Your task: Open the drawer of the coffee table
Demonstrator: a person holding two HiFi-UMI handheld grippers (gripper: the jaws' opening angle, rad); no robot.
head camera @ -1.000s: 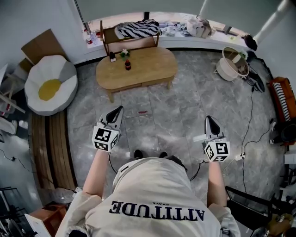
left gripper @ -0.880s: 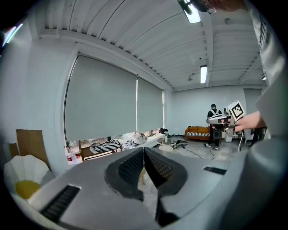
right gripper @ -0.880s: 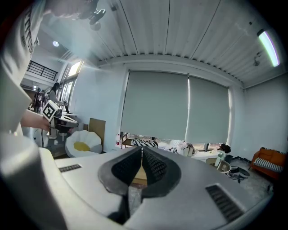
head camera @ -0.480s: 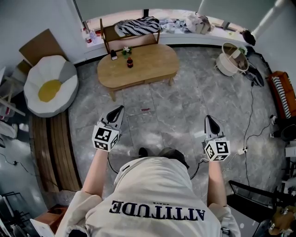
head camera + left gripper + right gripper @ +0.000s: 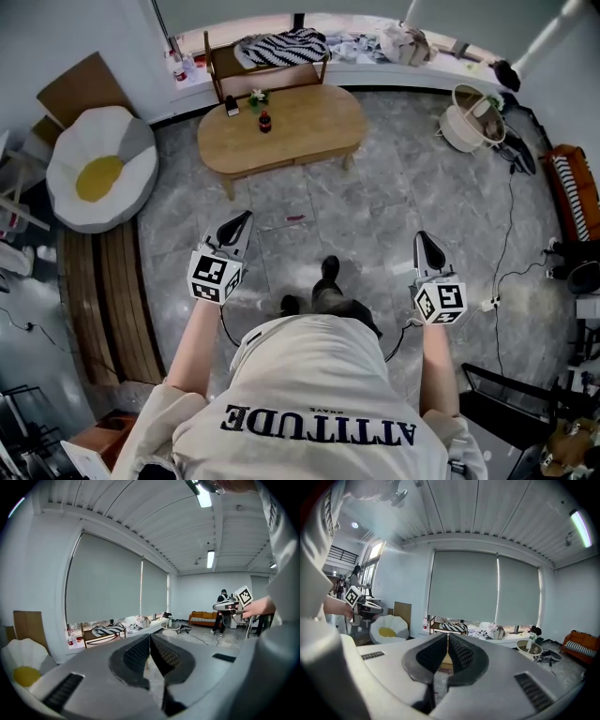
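The oval wooden coffee table (image 5: 300, 131) stands across the grey floor, far ahead of both grippers, and its near side faces me. A small dark bottle (image 5: 264, 122) and a little plant (image 5: 255, 97) stand on it. My left gripper (image 5: 246, 217) is held out over the floor, shut and empty. The right gripper (image 5: 423, 236) is level with it, also shut with nothing in it. In the left gripper view the ribbed pads (image 5: 161, 654) meet at the tip. In the right gripper view a sliver of the table (image 5: 446, 661) shows between the jaws.
An egg-shaped cushion (image 5: 98, 164) lies at the left. Behind the table stands a wooden rack (image 5: 272, 66) with a striped cloth. At the right are a basket (image 5: 472, 131), floor cables (image 5: 511, 234) and an orange sofa (image 5: 577, 197). The person's foot (image 5: 328, 270) shows between the grippers.
The person has stepped forward: one foot now shows ahead of the body. Both grippers stay shut and held out as before.
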